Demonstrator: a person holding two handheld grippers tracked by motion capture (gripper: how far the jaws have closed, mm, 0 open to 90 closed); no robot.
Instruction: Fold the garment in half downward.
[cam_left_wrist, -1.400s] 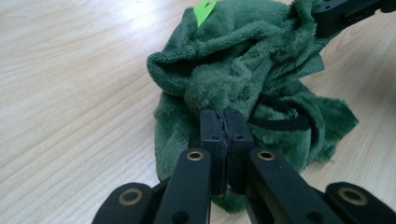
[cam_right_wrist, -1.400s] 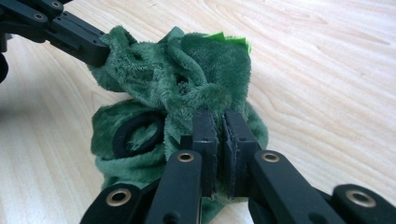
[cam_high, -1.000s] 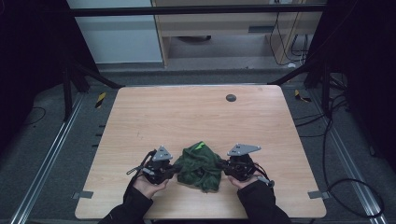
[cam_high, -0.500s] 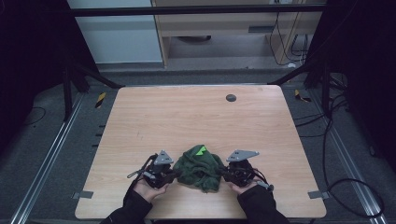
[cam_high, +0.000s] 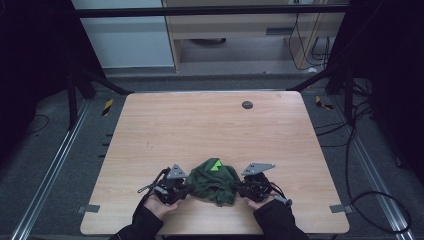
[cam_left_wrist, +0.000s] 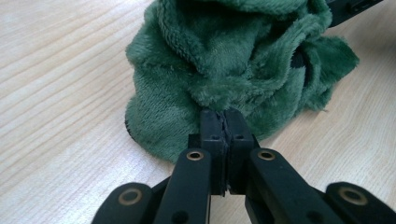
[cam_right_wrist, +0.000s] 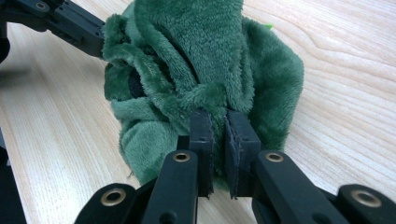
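High view: crumpled green cloth (cam_high: 215, 180) (plush)

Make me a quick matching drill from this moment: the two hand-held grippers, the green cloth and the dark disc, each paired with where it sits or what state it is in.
Things:
1. left hand-held gripper
2. right hand-held gripper
3. green cloth
4. dark disc

States or places:
A. bunched up near the table's front edge
B. jaws pressed tight together on the fabric
C. alone near the far edge
D. small gap between the jaws, fabric pinched in it

Pairs: 1-B, 2-D, 3-A, 4-C
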